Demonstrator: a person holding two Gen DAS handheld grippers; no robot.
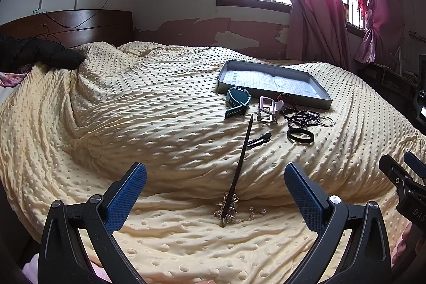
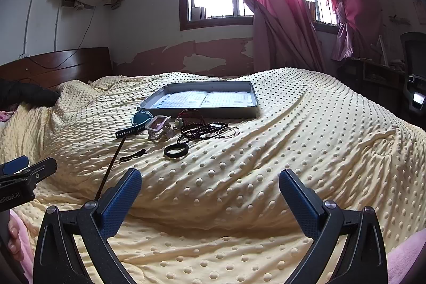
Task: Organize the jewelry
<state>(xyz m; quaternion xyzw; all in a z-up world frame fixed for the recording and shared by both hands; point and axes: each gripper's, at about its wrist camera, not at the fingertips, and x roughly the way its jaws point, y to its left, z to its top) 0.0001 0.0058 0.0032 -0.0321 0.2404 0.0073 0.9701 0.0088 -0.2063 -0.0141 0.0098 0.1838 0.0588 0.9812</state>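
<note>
Nearest the left gripper (image 1: 215, 193), whose fingers are spread wide and hold nothing, lies a long dark hair stick (image 1: 238, 172) with its ornamented gold end (image 1: 230, 206) at about six o'clock on the yellow dotted bedspread (image 1: 133, 111). A fine chain and small beads trail off that ornament. The likely trouble here is that a pinch on the stick's thin shaft may roll it on the soft quilt, or that a finger may snag the chain and drag it.

The right gripper (image 2: 210, 193) is also spread and empty, over bare quilt at about five o'clock from the jewelry.

Further out, at about one o'clock from the left gripper, lie a small black clip (image 1: 259, 139) and a black band (image 1: 300, 136). Beyond them are dark bead strings (image 1: 302, 117) touching thin wire bangles (image 1: 325, 121), a pale watch (image 1: 267, 109) and a teal watch (image 1: 237, 99). The beads and bangles overlap, so lifting one could haul its neighbours along or scatter them into the quilt's folds.

Farthest, at twelve to one o'clock, the shallow grey tray (image 1: 323, 88) sits tilted on the rumpled bedding with nothing in it. Pressing on its rim could tip it, and items dropped near the low edge could slide out.
</note>
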